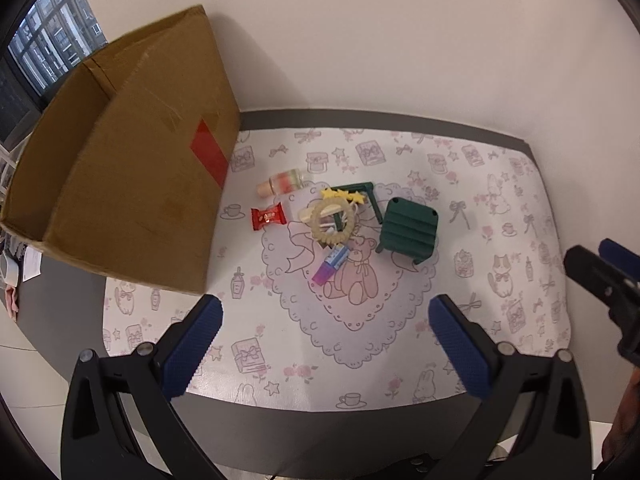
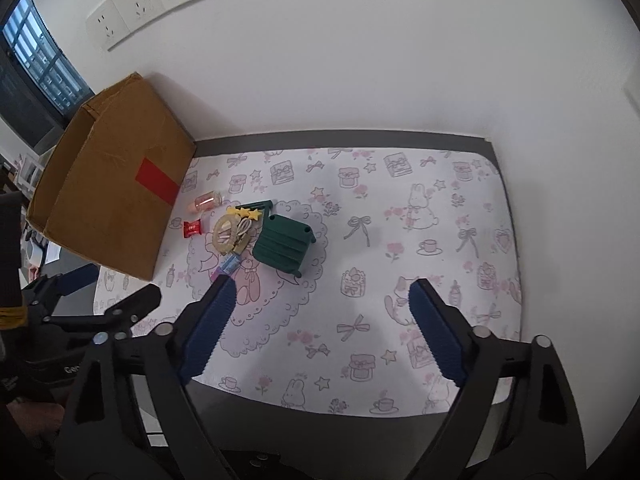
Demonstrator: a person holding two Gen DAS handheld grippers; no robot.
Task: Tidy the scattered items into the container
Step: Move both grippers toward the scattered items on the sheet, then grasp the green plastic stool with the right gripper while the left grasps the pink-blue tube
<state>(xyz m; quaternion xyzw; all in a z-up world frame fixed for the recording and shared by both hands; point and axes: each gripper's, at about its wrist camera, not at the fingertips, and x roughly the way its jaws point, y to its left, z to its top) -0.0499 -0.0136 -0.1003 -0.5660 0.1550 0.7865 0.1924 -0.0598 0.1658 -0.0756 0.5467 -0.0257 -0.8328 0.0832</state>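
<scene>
A big open cardboard box (image 1: 132, 184) (image 2: 108, 200) with red tape stands at the left of the patterned mat. Beside it lies a cluster: a small clear bottle (image 1: 282, 183) (image 2: 208, 201), a red candy wrapper (image 1: 269, 218) (image 2: 193, 228), a beige ring (image 1: 332, 222) (image 2: 225, 234) with yellow stars, a purple-blue tube (image 1: 330, 266) (image 2: 228, 266) and a dark green toy suitcase (image 1: 408, 230) (image 2: 284, 246). My left gripper (image 1: 325, 342) hovers open, nearer than the cluster. My right gripper (image 2: 320, 330) is open over the mat, right of the cluster, and holds nothing.
The pink-printed mat (image 1: 500, 208) (image 2: 400, 220) covers a dark table against a white wall. Wall sockets (image 2: 152, 0) sit high on the left. A window (image 1: 52, 36) is behind the box. The other gripper's black frame (image 2: 80, 316) shows at the left.
</scene>
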